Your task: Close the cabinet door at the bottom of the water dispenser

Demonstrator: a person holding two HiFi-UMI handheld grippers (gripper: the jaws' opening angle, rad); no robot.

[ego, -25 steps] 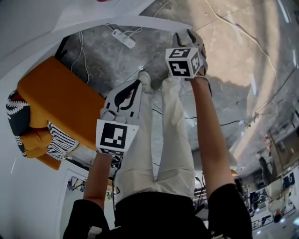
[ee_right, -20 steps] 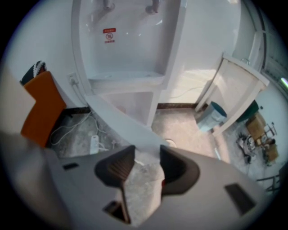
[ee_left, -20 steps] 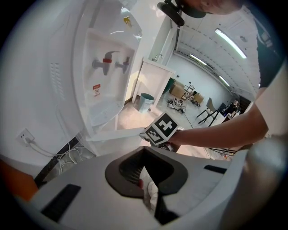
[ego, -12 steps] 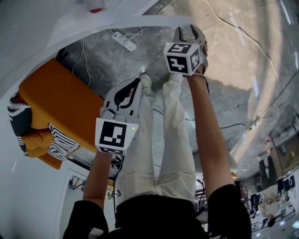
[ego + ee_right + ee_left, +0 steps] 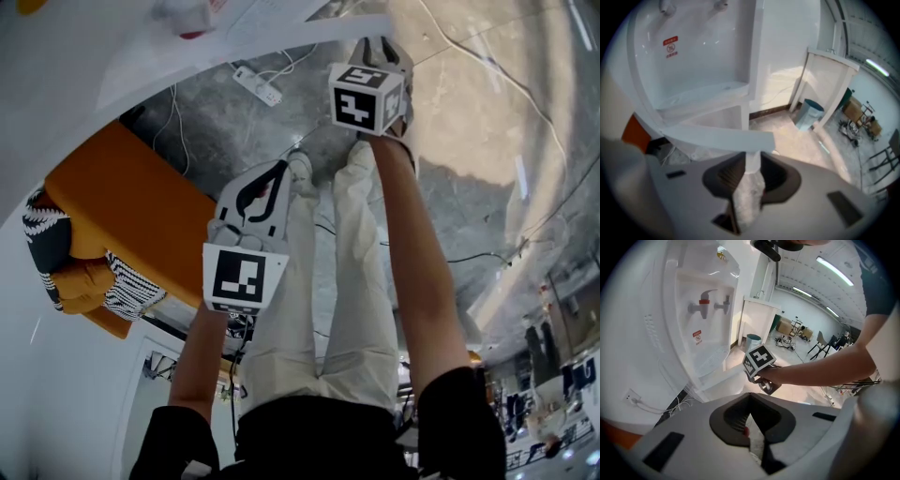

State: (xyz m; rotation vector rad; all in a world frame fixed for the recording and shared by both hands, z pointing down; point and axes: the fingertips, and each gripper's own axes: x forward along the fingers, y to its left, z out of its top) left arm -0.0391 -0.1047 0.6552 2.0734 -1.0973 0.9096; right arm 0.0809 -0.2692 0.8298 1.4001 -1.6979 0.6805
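Note:
The white water dispenser (image 5: 703,310) with red and grey taps stands ahead. Its lower cabinet door (image 5: 262,47) swings out open as a long white panel at the top of the head view. My right gripper (image 5: 380,42) is at the door's free end. In the right gripper view the door's edge (image 5: 717,137) runs between the jaws of that gripper (image 5: 751,157), which are closing on it and meet it at the tips. My left gripper (image 5: 279,167) hangs lower, shut and empty, above the person's legs; its tips (image 5: 750,394) touch nothing.
An orange sofa (image 5: 122,206) with black-and-white cushions (image 5: 122,286) sits left of the dispenser. A white power strip (image 5: 255,84) and cables lie on the grey floor. A blue bin (image 5: 808,112) and a white stand (image 5: 825,79) are off to the right.
The right gripper has moved up and slightly right onto the door's end, and its jaws have narrowed from wide open onto the edge. The left gripper has hardly moved.

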